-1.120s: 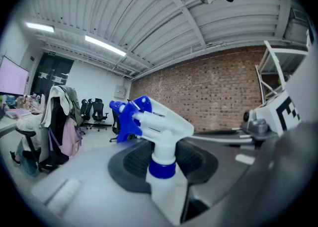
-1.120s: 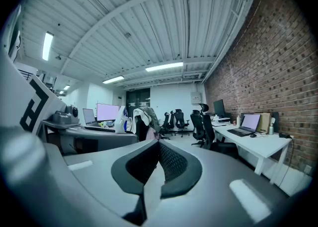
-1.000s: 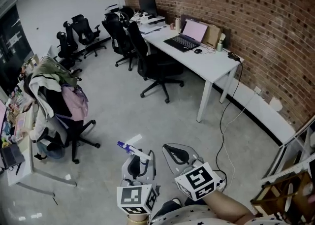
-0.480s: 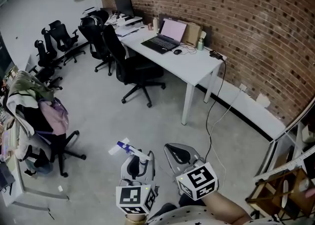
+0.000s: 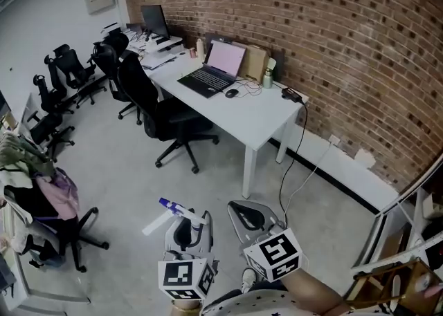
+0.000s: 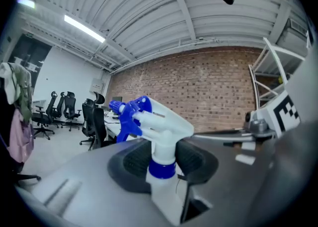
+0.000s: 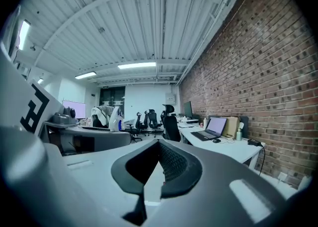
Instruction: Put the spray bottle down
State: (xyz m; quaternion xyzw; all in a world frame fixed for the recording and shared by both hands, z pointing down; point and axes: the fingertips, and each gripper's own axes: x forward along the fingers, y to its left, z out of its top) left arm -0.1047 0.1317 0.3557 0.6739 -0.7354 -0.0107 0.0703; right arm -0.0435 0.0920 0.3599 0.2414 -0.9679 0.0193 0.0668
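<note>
The spray bottle (image 5: 177,209) is white with a blue trigger head and nozzle pointing left. In the head view it sits low in the middle, held over the grey floor. My left gripper (image 5: 185,230) is shut on its neck, and in the left gripper view the bottle (image 6: 155,127) stands upright between the dark pads (image 6: 130,165). My right gripper (image 5: 250,216) hangs just to the right of it, shut with nothing in it. In the right gripper view its pads (image 7: 174,164) meet in a narrow wedge.
A long white desk (image 5: 261,126) runs along the brick wall ahead, carrying an open laptop (image 5: 212,72) and small items. A black office chair (image 5: 165,118) stands at it; more chairs lie farther left. A clothes-draped chair (image 5: 38,190) is at left, metal shelving (image 5: 408,238) at right.
The whole view has travelled forward and to the right along the room: the desk and brick wall are nearer, the draped chair has slid left. Both grippers keep their pose, bottle still held.
</note>
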